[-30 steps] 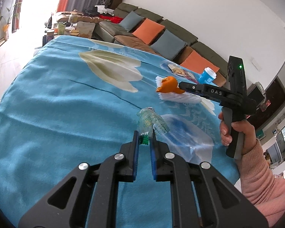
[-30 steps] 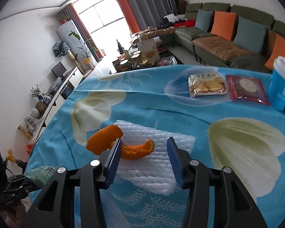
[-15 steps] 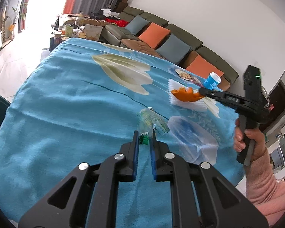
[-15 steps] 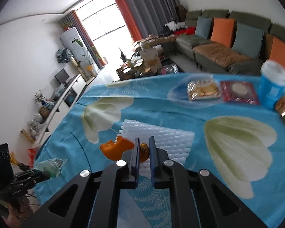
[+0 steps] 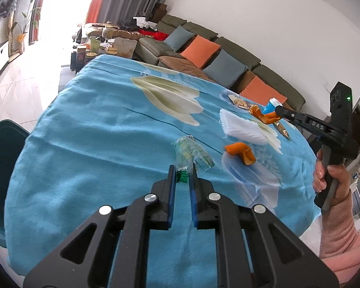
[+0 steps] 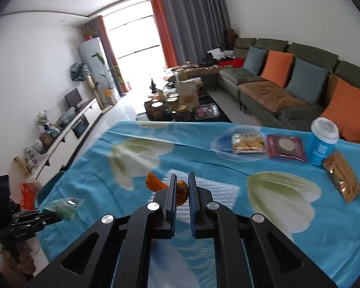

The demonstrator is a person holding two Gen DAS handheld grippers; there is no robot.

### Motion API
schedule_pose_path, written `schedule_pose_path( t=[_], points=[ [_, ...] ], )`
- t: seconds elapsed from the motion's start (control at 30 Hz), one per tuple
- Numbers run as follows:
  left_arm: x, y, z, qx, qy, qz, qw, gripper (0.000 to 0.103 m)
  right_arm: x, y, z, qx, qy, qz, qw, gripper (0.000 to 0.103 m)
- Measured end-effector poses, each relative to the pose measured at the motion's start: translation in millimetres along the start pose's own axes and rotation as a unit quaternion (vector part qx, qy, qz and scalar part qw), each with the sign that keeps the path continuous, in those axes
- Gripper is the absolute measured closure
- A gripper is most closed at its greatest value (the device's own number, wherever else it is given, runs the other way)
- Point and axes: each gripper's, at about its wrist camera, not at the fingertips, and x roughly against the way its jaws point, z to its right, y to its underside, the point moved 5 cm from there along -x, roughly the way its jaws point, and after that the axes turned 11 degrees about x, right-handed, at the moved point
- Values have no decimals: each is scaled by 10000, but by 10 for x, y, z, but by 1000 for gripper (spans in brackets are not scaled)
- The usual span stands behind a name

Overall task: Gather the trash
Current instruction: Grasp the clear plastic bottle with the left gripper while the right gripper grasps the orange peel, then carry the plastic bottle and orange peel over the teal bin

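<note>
- My right tongs (image 6: 181, 192) are now clamped on a strip of orange peel (image 6: 156, 184), low in the middle of the right wrist view; a second ago they stood apart around it as it lay on the white foam sheet (image 6: 216, 192).
- In the left wrist view that peel (image 5: 264, 116) hangs from the tongs at the right edge of the frame, clear of the foam sheet (image 5: 242, 127), so the lift has begun.
- A second piece of peel (image 5: 240, 152) now lies alone on the blue cloth of the table (image 5: 84, 144), right of centre; earlier the peel looked like one lump, so I judge it split or a loose piece dropped when I closed.
- My left tongs (image 5: 182, 175) stay clamped on a crumpled clear wrapper (image 5: 192, 153), lower middle of that frame, just as before.
- That means both hands are full: I judge the next thing is to carry both to a bin, none of which I can see for certain, then come back for the fallen piece.
- The biscuit packets (image 6: 247, 142) and blue cup (image 6: 322, 144), upper right, look unopened and not trash.
</note>
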Motion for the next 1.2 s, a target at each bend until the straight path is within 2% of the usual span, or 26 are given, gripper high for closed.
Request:
schedule_pose_path(
  t=[0.2, 0.47, 0.83, 1.2],
  points=[
    [135, -36, -104, 43, -132, 129, 9998, 92, 59, -95, -376, 111, -549, 186, 9983, 95],
    [373, -72, -264, 76, -344, 309, 9989, 92, -93, -144, -937, 213, -1314, 145, 9910, 95],
    [749, -109, -597, 311, -674, 595, 9955, 92, -316, -161, -1524, 507, -1843, -28, 9815, 95],
    [995, -135, -930, 581, -960, 769, 9907, 92, -447, -190, -1917, 687, -2219, -144, 9725, 95]
  ],
)
